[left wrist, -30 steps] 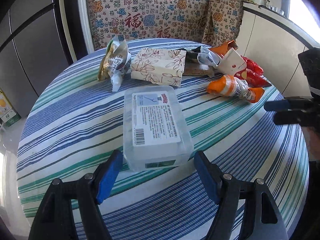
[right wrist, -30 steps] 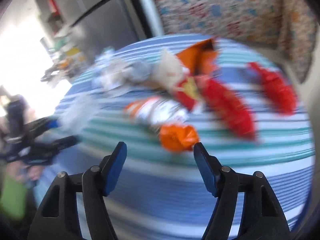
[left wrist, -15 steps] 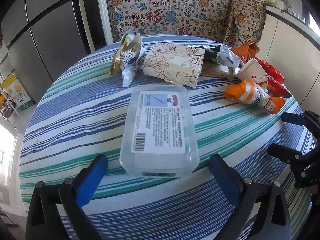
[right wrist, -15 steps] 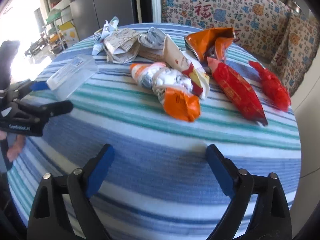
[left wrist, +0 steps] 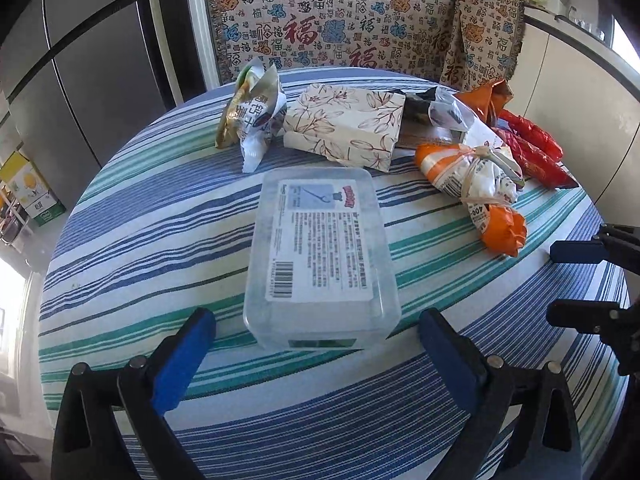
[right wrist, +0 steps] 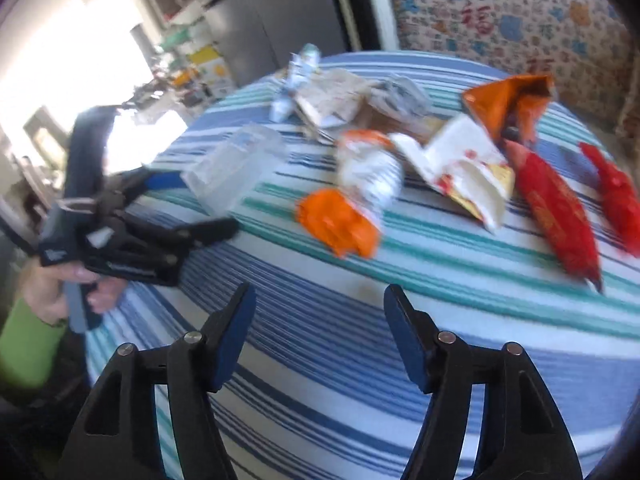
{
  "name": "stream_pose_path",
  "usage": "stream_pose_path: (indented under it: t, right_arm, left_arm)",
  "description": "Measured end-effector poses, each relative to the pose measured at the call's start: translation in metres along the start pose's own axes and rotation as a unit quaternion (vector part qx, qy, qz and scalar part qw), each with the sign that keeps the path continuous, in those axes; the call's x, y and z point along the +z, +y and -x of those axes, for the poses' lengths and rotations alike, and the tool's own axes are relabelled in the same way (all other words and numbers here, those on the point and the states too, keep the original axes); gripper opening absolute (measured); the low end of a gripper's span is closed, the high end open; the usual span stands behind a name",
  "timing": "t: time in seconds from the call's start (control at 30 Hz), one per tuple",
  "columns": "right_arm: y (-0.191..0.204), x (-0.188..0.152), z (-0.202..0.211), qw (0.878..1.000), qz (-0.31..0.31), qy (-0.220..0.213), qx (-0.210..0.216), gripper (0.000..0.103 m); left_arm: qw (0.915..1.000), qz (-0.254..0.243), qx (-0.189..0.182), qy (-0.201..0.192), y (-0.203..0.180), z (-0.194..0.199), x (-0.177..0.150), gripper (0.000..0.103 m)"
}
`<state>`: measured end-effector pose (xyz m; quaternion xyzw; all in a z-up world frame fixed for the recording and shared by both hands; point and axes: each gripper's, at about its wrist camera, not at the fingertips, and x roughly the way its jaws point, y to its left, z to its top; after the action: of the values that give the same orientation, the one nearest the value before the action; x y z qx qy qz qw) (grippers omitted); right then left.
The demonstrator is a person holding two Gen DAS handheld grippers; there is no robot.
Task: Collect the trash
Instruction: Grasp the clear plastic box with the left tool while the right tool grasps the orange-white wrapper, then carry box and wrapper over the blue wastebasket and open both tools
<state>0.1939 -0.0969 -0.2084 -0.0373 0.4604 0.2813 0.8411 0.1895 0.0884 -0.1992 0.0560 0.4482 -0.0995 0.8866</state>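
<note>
Left gripper (left wrist: 316, 340) spread wide before the box (left wrist: 320, 252), right gripper (right wrist: 318, 324) empty, just narrowing: you straddle the box's sides squarely before squeezing.

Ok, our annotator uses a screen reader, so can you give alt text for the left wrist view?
The open left gripper hovers at the near end of a clear plastic box, not touching it, on a round striped table. Behind lie a floral paper bag and snack wrappers; the right gripper enters at right.
</note>
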Motion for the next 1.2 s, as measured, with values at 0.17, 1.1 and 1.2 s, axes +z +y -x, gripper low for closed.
stream_pose_path:
  t: [0.17,1.1,1.2]
  right_arm:
    - [0.008,0.000,-0.011,0.997,0.008,-0.004,-0.071,0.073]
    - [0.006,0.060,-0.016,0.995,-0.089,0.012,-0.052,0.043]
    - [0.013,0.047,0.002,0.995,-0.086,0.005,-0.052,0.043]
  left_arm:
    - [1.0000,0.007,-0.003,-0.004,0.002,0.002,0.001,0.101]
    - [0.9997,0.003,-0.018,-0.019,0.003,0.022,0.020,0.061]
    - [0.9994,0.003,-0.026,-0.024,-0.004,0.033,0.012,0.061]
